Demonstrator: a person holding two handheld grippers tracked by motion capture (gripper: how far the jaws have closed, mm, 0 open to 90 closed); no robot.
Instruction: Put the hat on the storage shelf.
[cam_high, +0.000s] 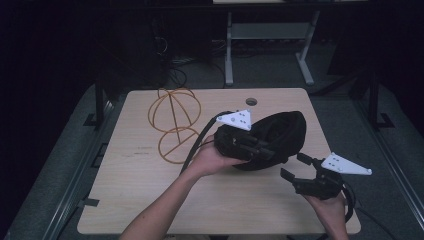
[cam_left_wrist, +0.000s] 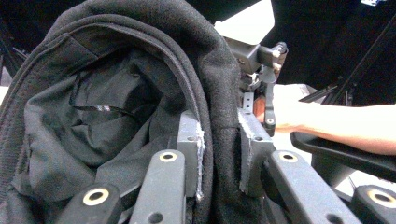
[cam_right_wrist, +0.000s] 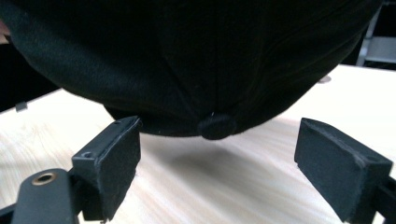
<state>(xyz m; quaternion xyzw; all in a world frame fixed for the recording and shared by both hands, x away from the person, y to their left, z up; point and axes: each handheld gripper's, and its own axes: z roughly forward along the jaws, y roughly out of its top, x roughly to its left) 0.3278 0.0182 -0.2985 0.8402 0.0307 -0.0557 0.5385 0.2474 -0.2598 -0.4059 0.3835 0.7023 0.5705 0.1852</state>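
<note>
The black cap (cam_high: 280, 135) hung crown-down above the table (cam_high: 150, 200). My left gripper (cam_left_wrist: 217, 158) pinched its rim; my right gripper (cam_high: 296, 167), near right, gaped apart

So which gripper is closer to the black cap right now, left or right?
Left. The left gripper is clamped on the black cap's edge, fabric pinched between its jaws. The right gripper sits open just short of the cap's crown, not touching.
</note>
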